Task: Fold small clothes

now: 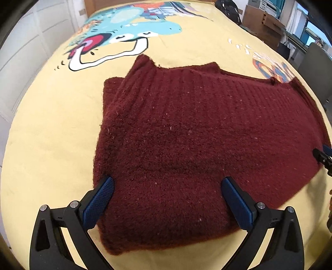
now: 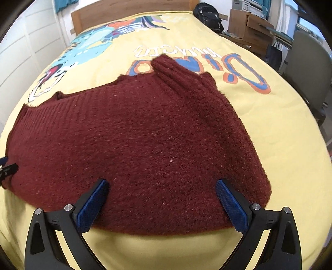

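A dark red knitted sweater (image 1: 186, 135) lies partly folded on a yellow bedspread (image 1: 51, 135), its sleeves turned in over the body. It also shows in the right wrist view (image 2: 145, 135). My left gripper (image 1: 167, 184) is open, just above the sweater's near left part, with nothing between its blue pads (image 1: 99, 199). My right gripper (image 2: 161, 187) is open above the sweater's near right part, also empty. The tip of the right gripper shows at the right edge of the left wrist view (image 1: 323, 155).
The yellow bedspread (image 2: 280, 124) carries a cartoon print (image 1: 124, 35) and lettering (image 2: 207, 62). A wooden headboard (image 2: 128, 10) and white wardrobe doors (image 1: 25, 52) lie beyond. A black backpack (image 2: 209, 14), cardboard boxes (image 2: 247, 25) and a grey chair (image 2: 309, 68) stand to the right.
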The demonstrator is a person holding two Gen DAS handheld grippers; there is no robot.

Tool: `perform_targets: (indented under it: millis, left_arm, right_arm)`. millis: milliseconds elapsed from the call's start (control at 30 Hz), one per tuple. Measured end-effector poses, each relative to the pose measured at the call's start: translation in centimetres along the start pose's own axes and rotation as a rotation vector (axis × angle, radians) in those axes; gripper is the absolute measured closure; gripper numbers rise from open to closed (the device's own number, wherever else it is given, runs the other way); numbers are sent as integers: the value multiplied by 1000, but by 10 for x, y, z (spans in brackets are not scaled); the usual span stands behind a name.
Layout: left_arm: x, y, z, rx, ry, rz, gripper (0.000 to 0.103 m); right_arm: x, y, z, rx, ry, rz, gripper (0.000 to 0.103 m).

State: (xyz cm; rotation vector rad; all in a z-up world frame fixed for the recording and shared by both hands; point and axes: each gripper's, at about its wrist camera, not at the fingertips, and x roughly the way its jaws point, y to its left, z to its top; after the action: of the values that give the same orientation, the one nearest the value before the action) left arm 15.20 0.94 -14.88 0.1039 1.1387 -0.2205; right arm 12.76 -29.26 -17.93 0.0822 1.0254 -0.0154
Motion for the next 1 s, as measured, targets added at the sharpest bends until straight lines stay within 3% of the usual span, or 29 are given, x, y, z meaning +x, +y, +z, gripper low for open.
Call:
perform_targets:
  millis: [133, 333, 467, 600, 767, 1000]
  left_arm:
    - [-22, 10, 3, -38, 5, -66, 1]
    - [-47, 42, 4, -133, -16, -77, 1]
    - [-34, 66, 4, -210, 34, -57, 1]
    - [-8, 79, -5, -279, 90, -111, 1]
    - [15, 78, -6, -321, 90, -193, 1]
    - [31, 74, 5, -295, 92, -219, 1]
  right_arm:
    - [-19, 9, -1, -35, 7, 18, 0]
    - [-44, 7, -20, -32, 9, 12, 0]
    - [-53, 2, -37, -38, 35, -10, 0]
    - [-52, -11, -52, -23, 66, -40, 0]
    - [-44, -29, -66, 29, 127, -74, 0]
    - [-45, -40, -72, 56, 136, -95, 0]
